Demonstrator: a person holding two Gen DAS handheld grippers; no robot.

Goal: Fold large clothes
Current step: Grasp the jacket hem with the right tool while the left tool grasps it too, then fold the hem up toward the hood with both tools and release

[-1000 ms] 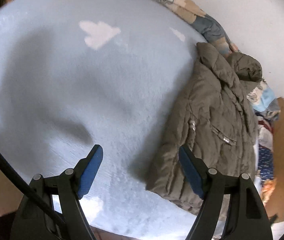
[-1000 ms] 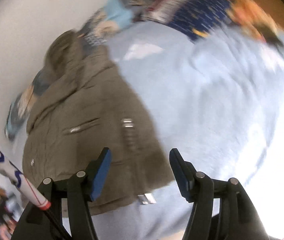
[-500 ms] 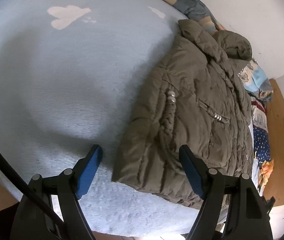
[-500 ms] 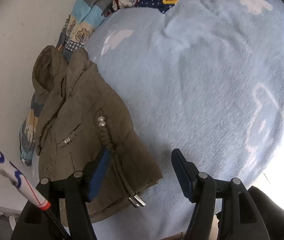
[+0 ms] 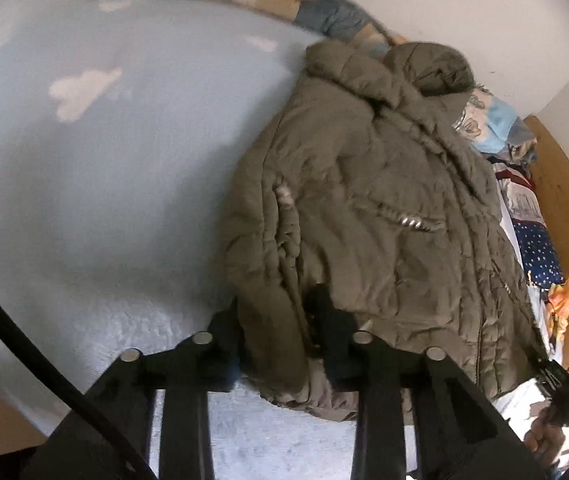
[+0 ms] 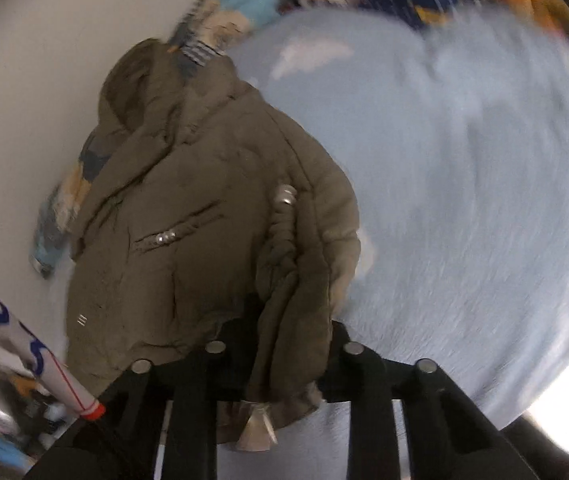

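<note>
An olive-brown quilted jacket lies on a light blue fleece blanket, hood toward the white wall. My left gripper is shut on the jacket's bottom hem at its left front corner. In the right wrist view the same jacket lies left of centre on the blanket. My right gripper is shut on a bunched fold of the jacket's hem, with a metal zip end hanging below the fingers.
Patterned bedding runs along the white wall behind the jacket. More coloured fabrics lie at the right by a wooden board. A white tube with red band crosses the lower left of the right wrist view.
Both grippers were open above the jacket's hem; both have moved in and closed on the hem fabric. The hem is now bunched between the fingers.
</note>
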